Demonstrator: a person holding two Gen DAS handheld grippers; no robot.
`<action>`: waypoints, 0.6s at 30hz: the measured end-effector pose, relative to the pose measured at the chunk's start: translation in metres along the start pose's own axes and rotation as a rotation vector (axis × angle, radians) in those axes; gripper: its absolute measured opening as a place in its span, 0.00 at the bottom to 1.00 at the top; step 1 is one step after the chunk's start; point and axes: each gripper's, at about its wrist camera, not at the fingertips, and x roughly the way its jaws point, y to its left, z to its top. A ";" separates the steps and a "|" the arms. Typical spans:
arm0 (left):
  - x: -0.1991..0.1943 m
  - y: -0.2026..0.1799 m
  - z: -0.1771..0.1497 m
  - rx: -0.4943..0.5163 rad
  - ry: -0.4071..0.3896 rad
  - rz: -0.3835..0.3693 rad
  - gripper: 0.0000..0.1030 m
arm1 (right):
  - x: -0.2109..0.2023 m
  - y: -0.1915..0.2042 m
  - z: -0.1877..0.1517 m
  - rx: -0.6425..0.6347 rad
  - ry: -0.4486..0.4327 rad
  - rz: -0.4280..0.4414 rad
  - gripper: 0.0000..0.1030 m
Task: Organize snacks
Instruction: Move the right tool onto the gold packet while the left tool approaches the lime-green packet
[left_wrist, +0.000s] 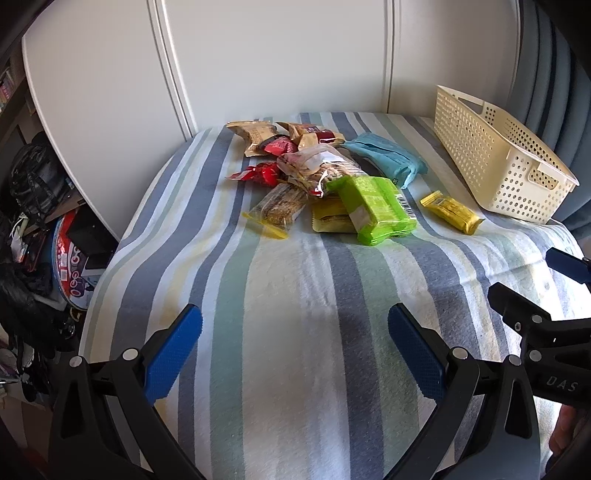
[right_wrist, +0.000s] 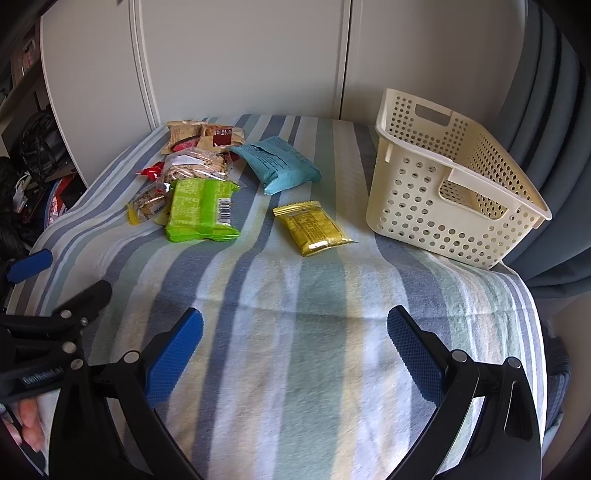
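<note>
Striped towel (right_wrist: 295, 332), cream basket (right_wrist: 424, 206) holding nothing visible

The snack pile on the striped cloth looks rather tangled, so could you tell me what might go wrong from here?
1. The green pack overlaps the wrappers beneath it, so gripping it may drag neighbours along.
2. The yellow packet lies flat on the soft striped cloth; open fingers might pinch fabric with it.
3. The light basket sits at the cloth's right edge, so a bump could push it off.
</note>
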 end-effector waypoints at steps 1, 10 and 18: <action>0.001 0.001 0.001 -0.002 0.003 -0.004 0.98 | 0.001 -0.005 0.000 0.009 0.003 0.012 0.95; 0.015 0.009 0.036 -0.020 0.004 -0.029 0.98 | 0.022 -0.020 0.035 -0.001 0.006 0.036 0.95; 0.029 0.015 0.055 -0.040 0.009 -0.046 0.98 | 0.067 -0.014 0.065 -0.047 0.110 0.089 0.93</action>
